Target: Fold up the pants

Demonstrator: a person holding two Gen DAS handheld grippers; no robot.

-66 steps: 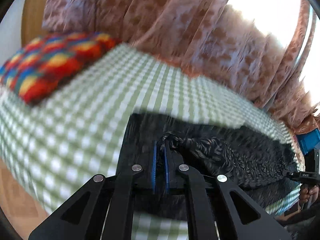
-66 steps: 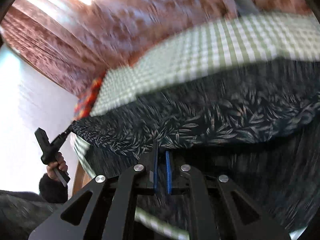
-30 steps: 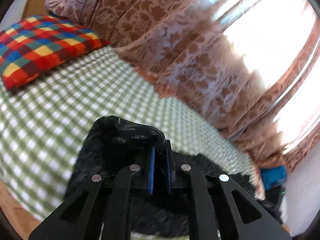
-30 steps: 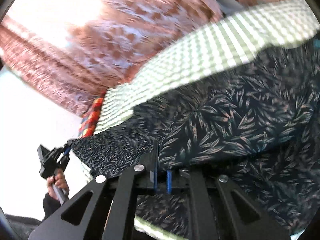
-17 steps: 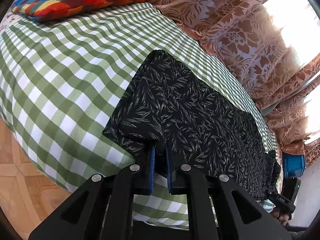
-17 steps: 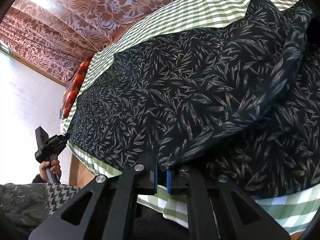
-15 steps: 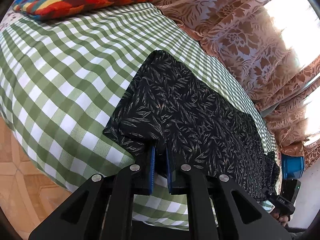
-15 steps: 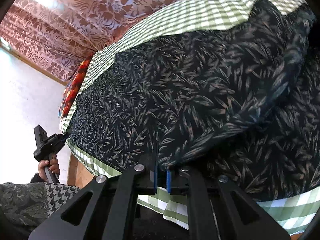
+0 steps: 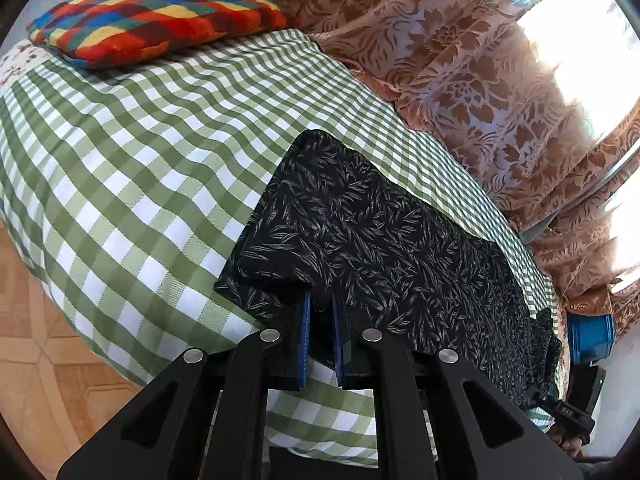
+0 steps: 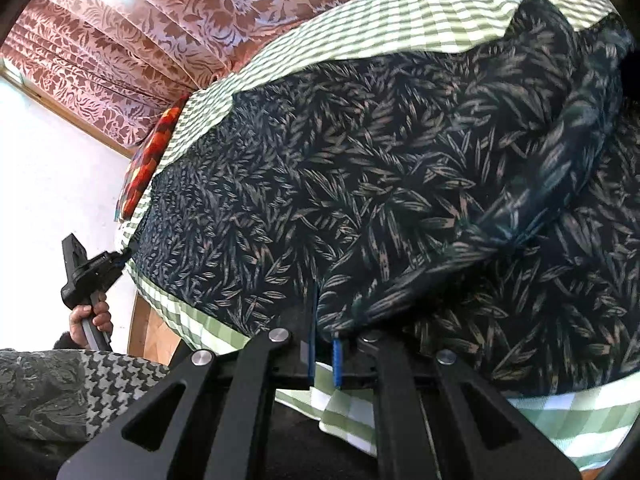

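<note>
The dark leaf-print pants (image 9: 384, 248) lie stretched along the near edge of the bed with the green checked sheet (image 9: 132, 152). My left gripper (image 9: 320, 304) holds the near corner of one end, its blue pads slightly apart on the fabric. My right gripper (image 10: 323, 320) is shut on the near edge of the other end of the pants (image 10: 360, 184), where a fold of cloth bunches up at the right. The left gripper also shows in the right wrist view (image 10: 120, 258), and the right gripper shows in the left wrist view (image 9: 536, 394).
A bright plaid pillow (image 9: 156, 16) lies at the head of the bed. Floral brown curtains (image 9: 460, 60) hang behind the bed. A blue container (image 9: 590, 338) stands past the bed's far end. Wood-pattern floor (image 9: 36, 364) lies below the bed edge.
Both grippers lowered the lifted pants onto the bed, and the fabric now lies flat. In the last half second little has moved.
</note>
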